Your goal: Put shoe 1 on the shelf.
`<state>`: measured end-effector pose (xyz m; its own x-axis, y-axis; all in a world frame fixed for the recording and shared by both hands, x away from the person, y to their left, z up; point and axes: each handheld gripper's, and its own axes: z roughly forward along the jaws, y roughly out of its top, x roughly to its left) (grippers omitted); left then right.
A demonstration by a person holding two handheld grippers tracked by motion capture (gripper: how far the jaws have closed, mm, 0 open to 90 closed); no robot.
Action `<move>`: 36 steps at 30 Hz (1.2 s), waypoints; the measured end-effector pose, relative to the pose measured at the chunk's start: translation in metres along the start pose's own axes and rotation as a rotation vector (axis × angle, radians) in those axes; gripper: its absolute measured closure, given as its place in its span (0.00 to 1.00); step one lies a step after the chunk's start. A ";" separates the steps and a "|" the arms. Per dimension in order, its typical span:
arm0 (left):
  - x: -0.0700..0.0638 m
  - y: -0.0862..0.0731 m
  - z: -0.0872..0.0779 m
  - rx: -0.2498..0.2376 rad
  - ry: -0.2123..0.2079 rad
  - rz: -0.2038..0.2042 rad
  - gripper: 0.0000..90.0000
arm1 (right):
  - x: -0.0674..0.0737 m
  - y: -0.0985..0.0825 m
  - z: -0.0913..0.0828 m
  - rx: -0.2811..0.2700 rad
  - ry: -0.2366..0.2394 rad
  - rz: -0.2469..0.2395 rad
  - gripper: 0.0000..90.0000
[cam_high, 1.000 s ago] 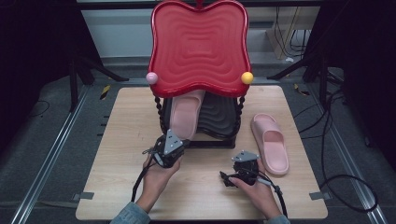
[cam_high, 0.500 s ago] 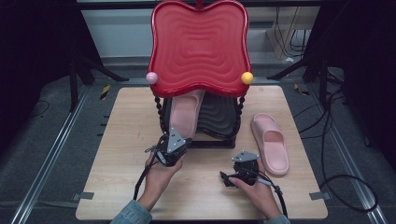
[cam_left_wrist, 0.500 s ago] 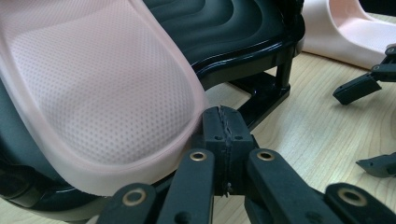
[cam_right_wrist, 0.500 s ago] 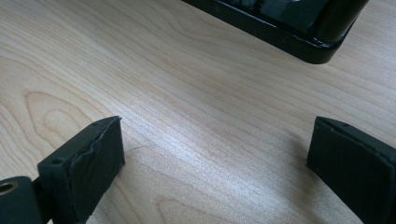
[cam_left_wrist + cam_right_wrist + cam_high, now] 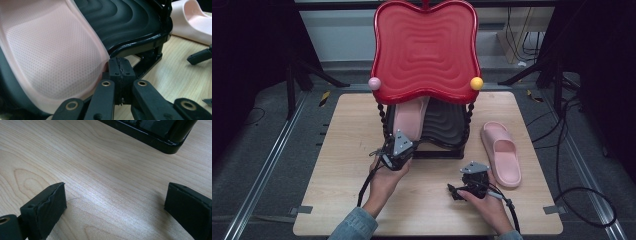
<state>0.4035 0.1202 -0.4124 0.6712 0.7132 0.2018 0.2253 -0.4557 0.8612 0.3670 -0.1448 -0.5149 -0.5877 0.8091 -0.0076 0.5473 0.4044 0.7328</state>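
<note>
One soft pink rubber slipper (image 5: 410, 118) lies sole up on the lower black wavy shelf (image 5: 447, 122) of the red-topped rack, on its left side, heel toward the person. Its bottom is dotted with tiny holes. The other pink slipper (image 5: 502, 152) lies flat on the wooden table, right of the rack.

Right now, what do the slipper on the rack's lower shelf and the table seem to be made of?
Slipper: likely soft foam or rubber, matte pale pink, its surface covered in fine dimples. Table: wood or wood-look laminate, pale with visible grain and a light sheen. Rack: looks like glossy black moulded plastic with ridges.
</note>
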 end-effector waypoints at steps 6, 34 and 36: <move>0.006 0.001 0.006 0.004 0.002 -0.031 1.00 | 0.000 0.000 0.000 0.000 0.001 -0.001 0.04; 0.025 -0.008 -0.010 0.007 0.031 -0.051 0.99 | 0.000 0.000 0.000 0.001 0.001 0.000 0.04; 0.023 -0.006 -0.009 0.007 0.033 -0.046 0.99 | 0.000 0.000 0.000 0.001 0.001 0.000 0.04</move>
<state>0.4119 0.1441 -0.4085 0.6362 0.7508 0.1774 0.2607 -0.4256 0.8665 0.3666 -0.1451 -0.5148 -0.5888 0.8083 -0.0069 0.5478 0.4052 0.7319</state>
